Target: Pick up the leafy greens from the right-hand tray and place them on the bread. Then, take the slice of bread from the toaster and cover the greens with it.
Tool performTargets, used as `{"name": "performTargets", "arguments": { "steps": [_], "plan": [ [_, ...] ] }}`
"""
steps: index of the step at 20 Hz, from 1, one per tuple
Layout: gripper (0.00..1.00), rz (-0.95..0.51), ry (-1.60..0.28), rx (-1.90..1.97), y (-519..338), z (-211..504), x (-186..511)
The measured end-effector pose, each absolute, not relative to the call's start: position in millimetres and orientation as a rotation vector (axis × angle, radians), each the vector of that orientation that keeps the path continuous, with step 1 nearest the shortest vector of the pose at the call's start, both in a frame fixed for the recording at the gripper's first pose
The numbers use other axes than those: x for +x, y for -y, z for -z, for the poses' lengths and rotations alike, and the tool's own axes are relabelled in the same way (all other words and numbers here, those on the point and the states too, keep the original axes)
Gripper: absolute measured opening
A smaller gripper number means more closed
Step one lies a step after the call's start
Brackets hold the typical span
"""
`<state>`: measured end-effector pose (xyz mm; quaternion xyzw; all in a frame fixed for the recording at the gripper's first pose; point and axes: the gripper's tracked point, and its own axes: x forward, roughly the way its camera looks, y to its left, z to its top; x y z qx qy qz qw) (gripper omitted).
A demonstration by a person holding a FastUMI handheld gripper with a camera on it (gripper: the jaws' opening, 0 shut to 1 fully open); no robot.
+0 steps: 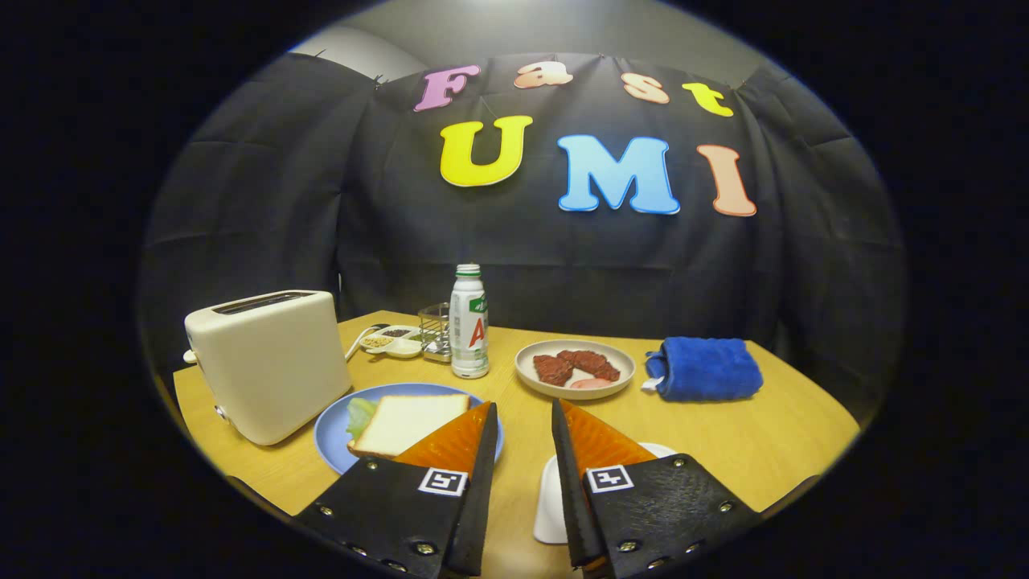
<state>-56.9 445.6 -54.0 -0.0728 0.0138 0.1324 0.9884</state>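
Our gripper (522, 418) hangs above the counter (764, 434) with its fingers spread apart and nothing between them. Taking the blue plate (330, 434) as our landmark, it lies just ahead of the left finger, whose tip overlaps its near right rim. On the plate sits a slice of bread (406, 422), and a bit of leafy greens (360, 414) peeks out from under its far left edge, so we judge the greens placed and already covered. The toaster (269, 366) stands just left of the plate, its slot seeming empty, though we cannot see inside. Under the right finger, right of the plate, is a white tray (551, 498), its contents hidden. Beyond the plate stands a bottle (469, 322), with a small seasoning dish (390, 339) to its left. Farther right, a beige plate (575, 378) holds red meat pieces (575, 366), then a rolled blue towel (706, 368).
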Motion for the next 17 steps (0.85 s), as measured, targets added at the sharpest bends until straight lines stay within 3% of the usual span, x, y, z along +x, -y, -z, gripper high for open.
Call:
{"name": "performTargets", "arguments": {
  "steps": [17],
  "plan": [
    [0.39,-0.214,0.095,-0.165,-234.7,15.6,-57.9]
  ]
}}
